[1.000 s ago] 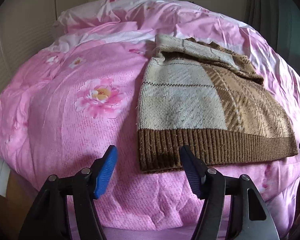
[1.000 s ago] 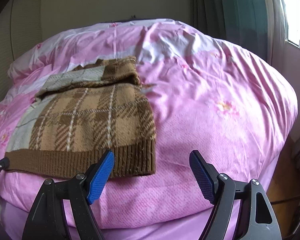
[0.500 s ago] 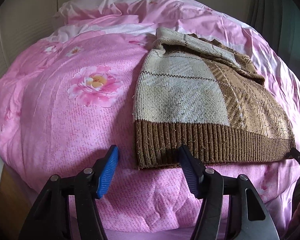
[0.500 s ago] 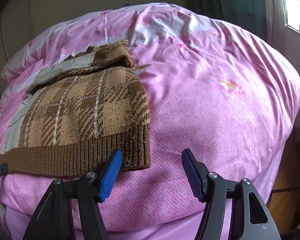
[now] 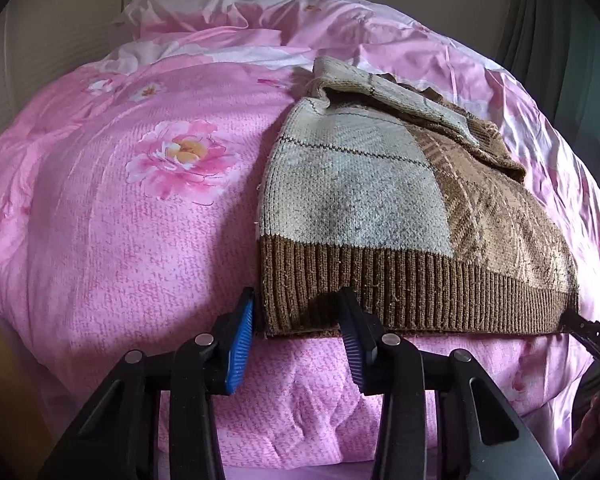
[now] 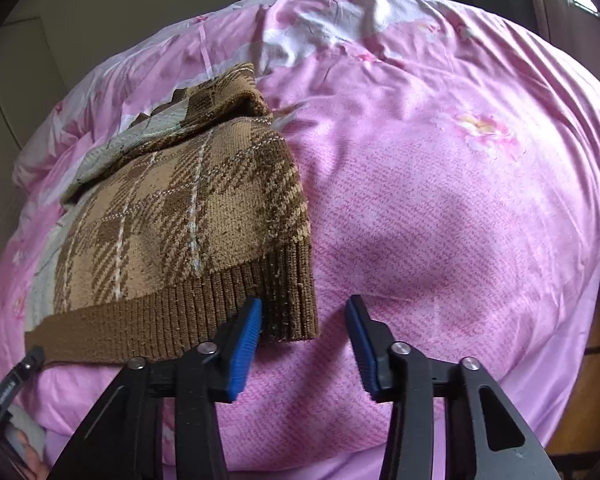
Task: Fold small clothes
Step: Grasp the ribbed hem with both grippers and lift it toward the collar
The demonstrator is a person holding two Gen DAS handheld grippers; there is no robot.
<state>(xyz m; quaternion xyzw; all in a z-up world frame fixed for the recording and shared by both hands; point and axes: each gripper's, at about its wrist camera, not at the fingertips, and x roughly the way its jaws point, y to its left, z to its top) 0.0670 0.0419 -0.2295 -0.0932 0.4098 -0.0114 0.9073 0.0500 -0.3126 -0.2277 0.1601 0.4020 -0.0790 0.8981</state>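
Knitwear is the landmark: a small sweater [image 5: 380, 208] lies flat on a pink bed quilt [image 5: 120, 240], its brown ribbed hem [image 5: 400, 292] at the near edge and its folded-over top bunched at the far end. Seen from the left wrist, the sweater's left half is cream with thin dark lines, and the right half is tan and brown plaid; from the right wrist the sweater [image 6: 180, 216] shows mostly the plaid side, with the ribbed hem [image 6: 204, 312] running along the front. The left gripper [image 5: 296, 340] is spread apart at the hem's left corner: one blue pad sits just off the sweater's left edge and the other rests over the ribbing, so the corner lies between the jaws, not yet pinched. The right gripper [image 6: 304, 340] is likewise released at the hem's right corner, with its left pad against the ribbing and its right pad over bare quilt [image 6: 460, 240] just beside the sweater. A printed pink flower [image 5: 180, 160] decorates the quilt to the left of the sweater, and a paler bloom [image 6: 480, 128] lies well to its right. Beyond the sweater's far end the quilt turns whiter and crumpled.
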